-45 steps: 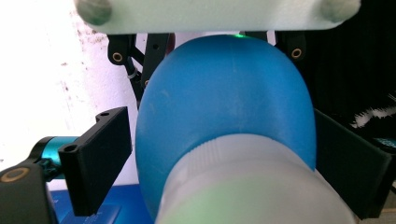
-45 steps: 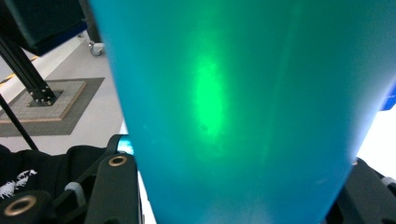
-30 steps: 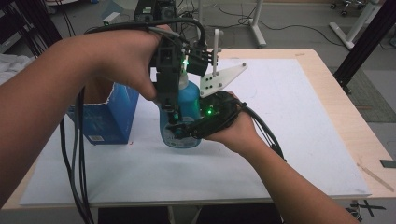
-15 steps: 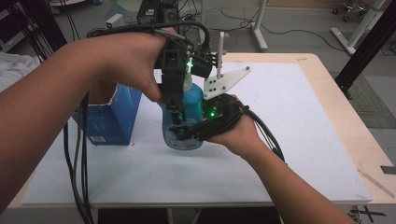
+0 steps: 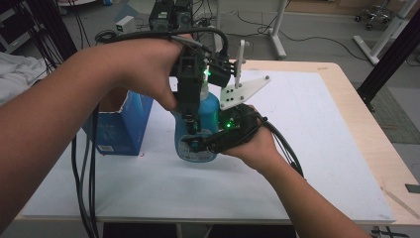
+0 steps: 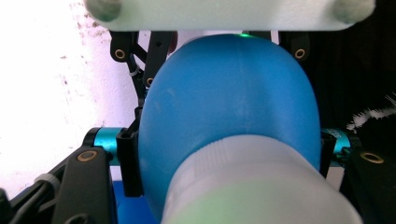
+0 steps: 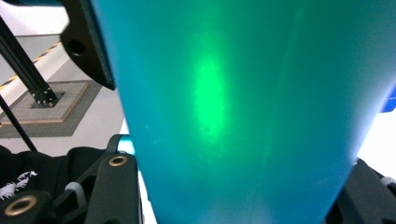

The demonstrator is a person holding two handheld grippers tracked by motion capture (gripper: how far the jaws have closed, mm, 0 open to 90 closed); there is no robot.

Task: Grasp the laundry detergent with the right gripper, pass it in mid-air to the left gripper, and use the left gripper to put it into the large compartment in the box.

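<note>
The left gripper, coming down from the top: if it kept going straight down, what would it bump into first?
The blue bottle: the left gripper points down over it, fingers already flanking the shoulders. Below that, likely the table.

A bottle [image 5: 200, 130] stands upright on a sheet [image 5: 307, 163] that covers the table [image 5: 364, 119], a little left of the middle; just to its left, apart from it, an open box [image 5: 121, 126] stands on the same sheet. The left gripper [image 5: 190, 116] comes down from above onto the bottle's top, its jaws at either side of the shoulder; the right gripper [image 5: 198, 145] comes in from the right, lower down, its jaws around the body near the base.
</note>
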